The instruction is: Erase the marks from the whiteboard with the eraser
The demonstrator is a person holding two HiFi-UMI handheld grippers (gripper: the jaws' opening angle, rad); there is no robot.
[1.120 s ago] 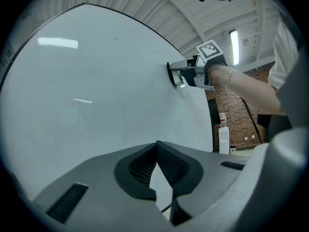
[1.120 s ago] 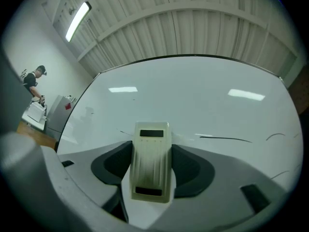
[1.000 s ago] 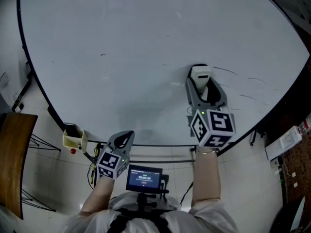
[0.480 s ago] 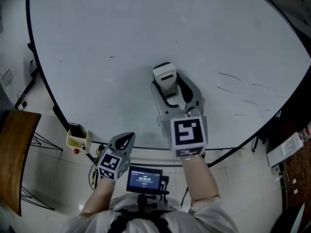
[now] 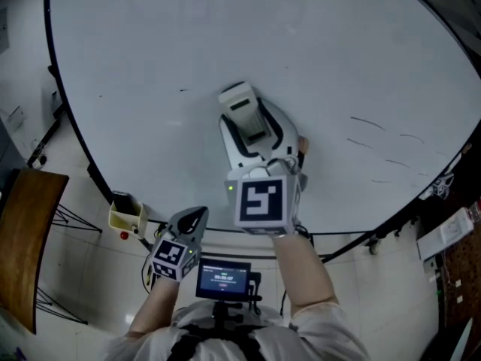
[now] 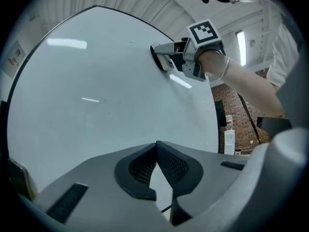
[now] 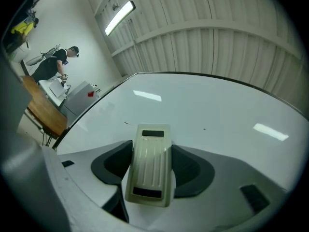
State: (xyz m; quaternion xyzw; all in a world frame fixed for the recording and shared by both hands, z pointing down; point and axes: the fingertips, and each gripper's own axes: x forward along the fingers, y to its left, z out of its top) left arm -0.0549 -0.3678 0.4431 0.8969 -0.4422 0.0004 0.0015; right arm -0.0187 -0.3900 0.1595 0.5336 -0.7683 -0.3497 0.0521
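Right gripper (image 5: 252,131) jaws clenched on cream plastic block eraser (image 5: 239,100), pressed mid-board on glossy whiteboard (image 5: 150,51) | left gripper (image 5: 194,218) jaws closed, empty | risk: thin dark marks (image 5: 368,123) well right; tilted eraser could skim past them.

Right gripper (image 5: 254,135): extended from the bare right forearm (image 5: 304,277), pointing toward 11 o'clock in the head view, marker cube (image 5: 261,199) facing the camera. Its jaws are clamped on both long sides of the eraser (image 7: 149,161). Left gripper (image 5: 194,216): held low and close to the body, at 7 o'clock from the right gripper, pointing toward 1 o'clock. Its jaws meet at the tips with nothing between them.
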